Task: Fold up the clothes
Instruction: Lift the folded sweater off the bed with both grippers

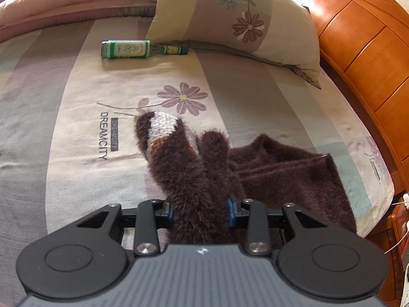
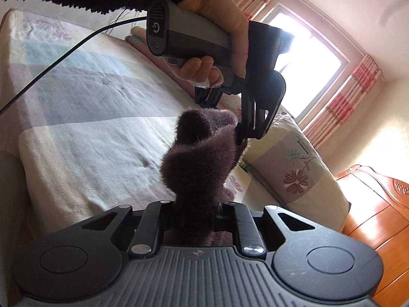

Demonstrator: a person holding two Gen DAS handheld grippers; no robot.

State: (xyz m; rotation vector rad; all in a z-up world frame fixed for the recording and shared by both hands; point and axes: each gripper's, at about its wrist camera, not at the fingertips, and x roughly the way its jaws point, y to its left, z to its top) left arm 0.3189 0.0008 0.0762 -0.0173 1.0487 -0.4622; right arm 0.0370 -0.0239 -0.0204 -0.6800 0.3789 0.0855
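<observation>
"DREAMCITY" on bedsheet (image 1: 84, 117) (bottle (image 1: 133, 49) txt unreadable).

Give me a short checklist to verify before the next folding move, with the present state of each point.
1. Left gripper clamped on the brown fuzzy garment: ok, fabric fills the gap between the blue pads.
2. Right gripper clamped on the same garment: ok, a bunch of fabric sits between its fingers.
3. Garment free of the bedsheet: not ok, a large part lies on it.
4. Landing area free: not ok, a green bottle lies near the pillow.
5. Black cable away from the fabric: ok.
6. Garment edges aligned: cannot tell.
</observation>
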